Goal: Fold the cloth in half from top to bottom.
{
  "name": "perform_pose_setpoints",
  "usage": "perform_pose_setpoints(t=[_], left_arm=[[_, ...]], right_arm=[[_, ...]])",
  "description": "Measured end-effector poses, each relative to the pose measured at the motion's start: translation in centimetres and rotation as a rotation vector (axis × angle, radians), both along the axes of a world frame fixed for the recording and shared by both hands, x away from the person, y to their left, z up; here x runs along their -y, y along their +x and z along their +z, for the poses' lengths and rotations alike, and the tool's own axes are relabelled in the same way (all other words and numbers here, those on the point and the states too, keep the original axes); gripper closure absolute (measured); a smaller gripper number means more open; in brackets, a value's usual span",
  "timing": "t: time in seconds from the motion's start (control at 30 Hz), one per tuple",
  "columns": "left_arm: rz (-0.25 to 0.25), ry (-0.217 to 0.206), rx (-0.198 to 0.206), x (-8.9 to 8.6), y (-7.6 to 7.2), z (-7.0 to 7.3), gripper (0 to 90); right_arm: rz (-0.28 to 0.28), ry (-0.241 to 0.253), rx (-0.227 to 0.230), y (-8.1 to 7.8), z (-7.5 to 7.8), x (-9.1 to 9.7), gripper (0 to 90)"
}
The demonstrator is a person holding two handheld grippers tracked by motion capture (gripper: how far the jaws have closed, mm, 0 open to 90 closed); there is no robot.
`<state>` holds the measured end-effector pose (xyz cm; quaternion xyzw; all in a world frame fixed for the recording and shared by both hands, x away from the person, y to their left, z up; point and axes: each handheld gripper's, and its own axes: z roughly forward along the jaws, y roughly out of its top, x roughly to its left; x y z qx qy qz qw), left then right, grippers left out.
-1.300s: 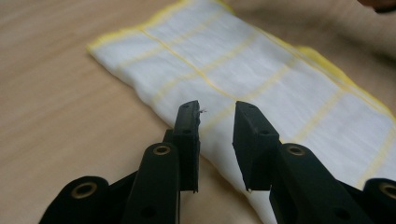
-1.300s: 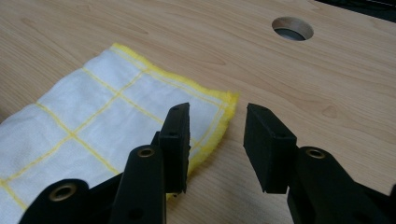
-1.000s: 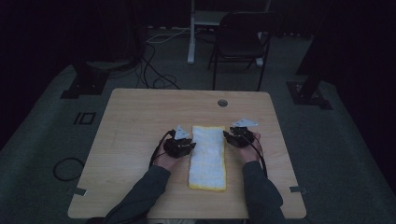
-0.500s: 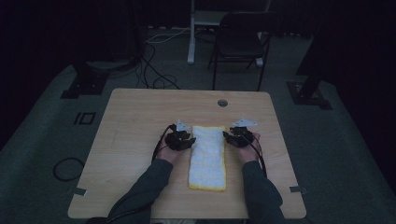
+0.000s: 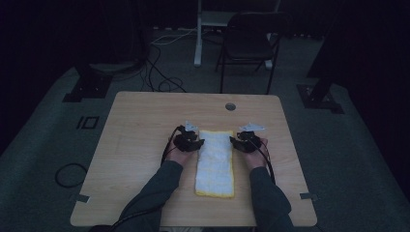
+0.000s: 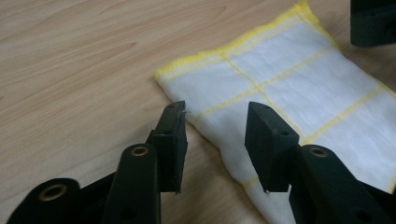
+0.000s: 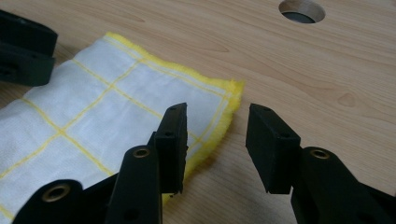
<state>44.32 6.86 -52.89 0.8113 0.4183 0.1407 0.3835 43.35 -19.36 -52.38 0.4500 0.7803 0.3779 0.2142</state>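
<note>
- The cloth [image 5: 215, 163] is laid flat on the table [image 5: 140, 125], folded into a long strip, white with yellow grid lines and a fuzzy yellow hem.
- It is judged soft, light and floppy, so sagging is to be expected once lifted; nothing fragile or slippery there.
- The far corners look like the best spots to be pinched, one per side.
- The left gripper [image 6: 215, 126] has just been opening; its jaws stand apart over the cloth's edge, nothing pinched.
- The right gripper [image 7: 215, 125] is held open too, straddling the hem corner, not pressing.
- No containers are seen, just a round hole [image 5: 230, 106] in the table.
</note>
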Motion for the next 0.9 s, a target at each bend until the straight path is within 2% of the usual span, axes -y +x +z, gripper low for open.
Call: perform_pose_setpoints(t=[0.2, 0.43, 0.5, 0.6, 0.63, 0.8, 0.9], left_arm=[[0.037, -0.003, -0.021, 0.6, 1.0, -0.2, 55.8], [0.054, 0.004, -0.053, 1.4, 1.9, -0.5, 56.2], [0.06, 0.011, -0.068, 1.4, 2.0, -0.7, 63.2], [0.056, -0.037, -0.094, 1.1, 2.2, -0.8, 80.0], [0.052, -0.045, -0.101, 1.0, 2.3, -0.8, 82.4], [0.043, -0.085, -0.122, 0.6, 2.5, -1.0, 85.8], [0.037, -0.078, -0.117, 0.5, 2.5, -1.0, 86.0]], right_arm=[[-0.004, 0.003, -0.001, 0.2, -0.1, -0.2, 58.1], [0.015, -0.007, -0.001, 0.4, -0.1, -0.5, 58.0], [0.012, -0.004, 0.0, 0.5, -0.1, -0.6, 58.0], [0.009, 0.002, 0.002, 0.6, 0.0, -0.7, 58.0], [0.009, 0.001, 0.001, 0.7, -0.1, -0.8, 58.0], [0.001, -0.003, -0.013, 1.1, -0.4, -0.9, 58.0], [-0.002, -0.006, -0.016, 1.5, -0.4, -1.2, 56.2]])
